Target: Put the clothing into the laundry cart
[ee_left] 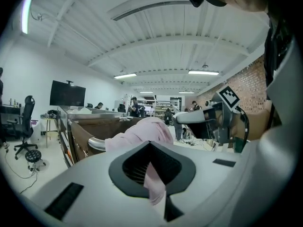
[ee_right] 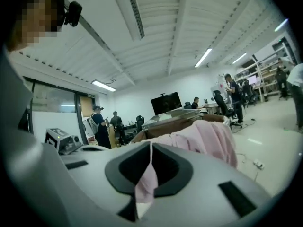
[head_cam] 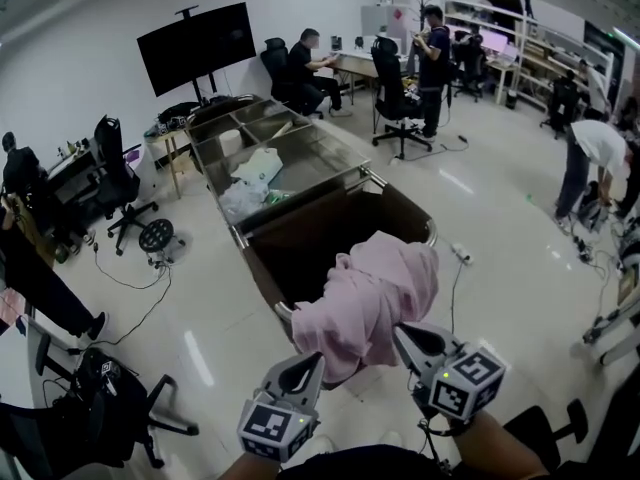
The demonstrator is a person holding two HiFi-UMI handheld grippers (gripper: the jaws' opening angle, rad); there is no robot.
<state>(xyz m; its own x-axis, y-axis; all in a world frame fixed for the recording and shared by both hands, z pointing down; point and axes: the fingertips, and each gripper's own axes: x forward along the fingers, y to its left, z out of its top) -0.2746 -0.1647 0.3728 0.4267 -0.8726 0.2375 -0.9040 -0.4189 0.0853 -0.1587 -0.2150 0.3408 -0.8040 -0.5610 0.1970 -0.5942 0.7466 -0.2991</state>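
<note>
A pink garment (head_cam: pixel 370 293) hangs bunched over the near rim of the brown laundry cart (head_cam: pixel 300 200), most of it outside the cart. My left gripper (head_cam: pixel 312 361) is shut on its lower left edge. My right gripper (head_cam: pixel 398 332) is shut on its lower right edge. In the left gripper view a fold of pink cloth (ee_left: pixel 154 178) is pinched between the closed jaws of the left gripper (ee_left: pixel 150 143), with the cart (ee_left: pixel 80 136) beyond. The right gripper view shows the right gripper (ee_right: pixel 150 144) likewise clamped on the garment (ee_right: pixel 208 136).
Behind the cart stands a steel table (head_cam: pixel 330 158) with bags and cloth on it. A black office chair (head_cam: pixel 100 398) is near my left. A power strip (head_cam: pixel 461 254) lies on the floor to the right. People work at desks at the back and a person (head_cam: pixel 590 163) bends over at the right.
</note>
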